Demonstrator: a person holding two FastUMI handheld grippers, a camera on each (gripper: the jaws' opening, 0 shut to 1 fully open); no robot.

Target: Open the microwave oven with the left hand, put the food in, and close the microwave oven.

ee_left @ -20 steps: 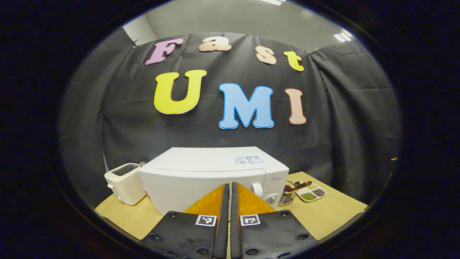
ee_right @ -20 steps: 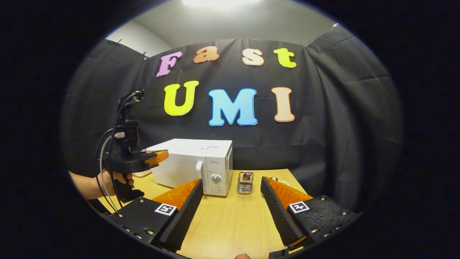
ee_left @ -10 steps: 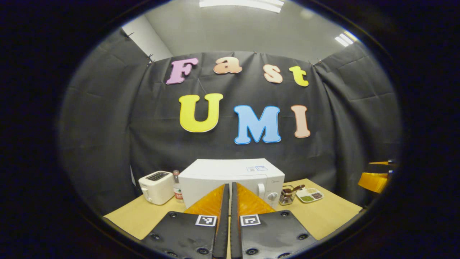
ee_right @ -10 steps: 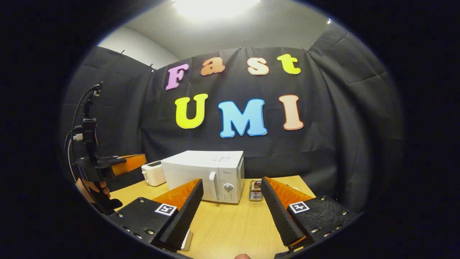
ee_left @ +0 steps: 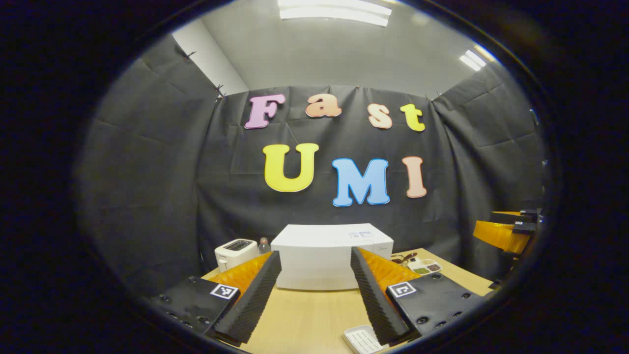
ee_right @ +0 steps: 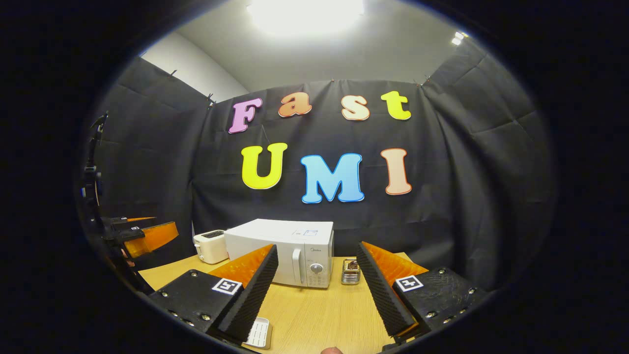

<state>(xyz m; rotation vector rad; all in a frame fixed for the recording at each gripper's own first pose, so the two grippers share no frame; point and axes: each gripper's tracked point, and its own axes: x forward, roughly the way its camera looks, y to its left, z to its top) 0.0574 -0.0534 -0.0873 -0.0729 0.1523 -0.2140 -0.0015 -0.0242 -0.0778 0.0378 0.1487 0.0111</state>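
- The microwave oven [ee_left: 332, 255] stands on the bench [ee_left: 314, 314] with its door shut, straight ahead of the left hand-held gripper [ee_left: 314, 290] and framed between its two fingers, well apart from them.
- In the right gripper view the microwave oven [ee_right: 282, 250] sits ahead and a little to the left of the right hand-held gripper [ee_right: 317, 290], its handle and dial facing that camera.
- Left hand-held gripper: its fingers are spread wide with nothing between them, held above the bench.
- Right hand-held gripper: its fingers are likewise spread wide and grip nothing.
- A small white ribbed tray [ee_left: 362, 339] lies on the bench just under the tip of the left hand-held gripper's right-hand finger; whether it carries food I cannot tell.
- A white toaster [ee_left: 236, 251] stands to the left of the oven, with a small bottle [ee_left: 264, 243] between the two.
- To the right of the oven there are a metal rack [ee_right: 350, 272] and a divided dish [ee_left: 425, 266] of condiments.
- The other hand-held gripper shows at the far right edge of the left gripper view [ee_left: 506, 231] and at the far left edge of the right gripper view [ee_right: 142, 235].
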